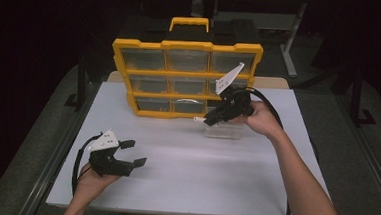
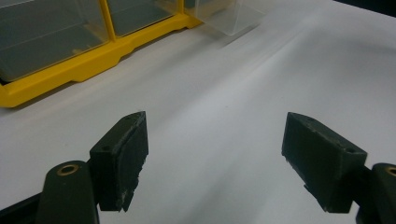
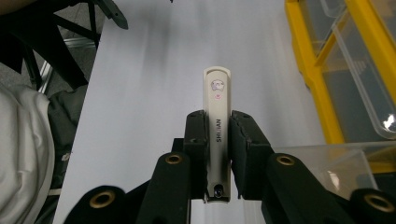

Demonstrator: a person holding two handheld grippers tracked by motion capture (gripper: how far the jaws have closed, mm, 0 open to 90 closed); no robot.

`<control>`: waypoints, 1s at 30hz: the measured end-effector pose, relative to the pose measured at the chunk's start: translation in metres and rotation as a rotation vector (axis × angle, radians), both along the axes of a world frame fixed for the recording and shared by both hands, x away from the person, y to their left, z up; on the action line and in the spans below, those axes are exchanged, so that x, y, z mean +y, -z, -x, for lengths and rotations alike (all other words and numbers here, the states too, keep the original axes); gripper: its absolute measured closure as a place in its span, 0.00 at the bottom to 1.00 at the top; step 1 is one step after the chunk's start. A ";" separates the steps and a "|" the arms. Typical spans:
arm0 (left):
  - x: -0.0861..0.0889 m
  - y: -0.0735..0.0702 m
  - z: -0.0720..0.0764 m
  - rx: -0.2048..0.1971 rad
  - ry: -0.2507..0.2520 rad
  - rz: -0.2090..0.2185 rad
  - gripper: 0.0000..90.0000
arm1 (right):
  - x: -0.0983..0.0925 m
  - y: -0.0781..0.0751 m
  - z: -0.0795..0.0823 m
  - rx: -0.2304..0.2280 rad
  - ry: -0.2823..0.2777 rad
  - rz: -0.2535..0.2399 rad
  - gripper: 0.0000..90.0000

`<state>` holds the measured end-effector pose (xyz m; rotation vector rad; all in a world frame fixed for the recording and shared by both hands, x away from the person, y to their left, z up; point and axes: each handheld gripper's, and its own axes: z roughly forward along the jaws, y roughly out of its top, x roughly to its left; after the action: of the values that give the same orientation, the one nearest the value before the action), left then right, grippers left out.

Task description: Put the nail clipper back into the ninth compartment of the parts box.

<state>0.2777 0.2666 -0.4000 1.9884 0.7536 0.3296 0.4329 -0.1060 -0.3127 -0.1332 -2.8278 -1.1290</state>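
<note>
A: What does the work surface look like?

B: A plain white table [image 1: 184,177] in a dark room, with grey floor on both sides. At its far edge stands a yellow organizer [image 1: 185,79] with clear drawers and a yellow handle on top. One clear drawer [image 1: 223,130] sits on the table just in front of it.

A: And the thing being handled?

B: A slim cream-white stick [image 3: 216,121], flat and rounded at the tip, with a small round emblem and dark lettering along its face. The right gripper [image 3: 217,140] has its jaws clamped on the stick's sides, held above the clear drawer in the high view.

A: The other hand?

B: The left gripper [image 2: 215,154] hangs low over the near left of the table, jaws wide apart with nothing between them.
</note>
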 end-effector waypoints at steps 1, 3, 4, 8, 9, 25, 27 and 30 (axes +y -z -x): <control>0.000 0.000 0.000 0.000 0.000 0.001 0.25 | -0.001 -0.001 0.000 0.003 0.007 0.006 0.84; 0.000 0.000 0.000 -0.001 0.000 0.001 0.25 | -0.002 -0.002 -0.002 -0.008 0.007 0.008 0.84; 0.000 0.000 0.000 0.000 0.000 0.001 0.25 | -0.003 -0.004 -0.003 -0.006 0.012 0.010 0.84; 0.000 0.000 0.000 0.001 0.000 0.000 0.25 | -0.007 -0.007 -0.006 -0.012 0.027 0.015 0.84; 0.000 0.000 0.000 0.001 0.000 0.000 0.25 | -0.007 -0.008 -0.007 -0.013 0.029 0.017 0.84; 0.000 0.000 0.000 0.000 0.003 -0.001 0.25 | -0.021 -0.022 -0.018 -0.042 0.072 0.023 0.84; 0.000 0.000 0.000 0.001 0.003 -0.001 0.25 | -0.023 -0.022 -0.019 -0.045 0.075 0.022 0.84; 0.000 0.000 0.000 0.004 0.000 -0.001 0.25 | -0.025 -0.022 -0.020 -0.043 0.087 0.028 0.84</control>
<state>0.2778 0.2668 -0.4001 1.9902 0.7559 0.3261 0.4528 -0.1311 -0.2903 -0.2390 -2.9023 -1.1227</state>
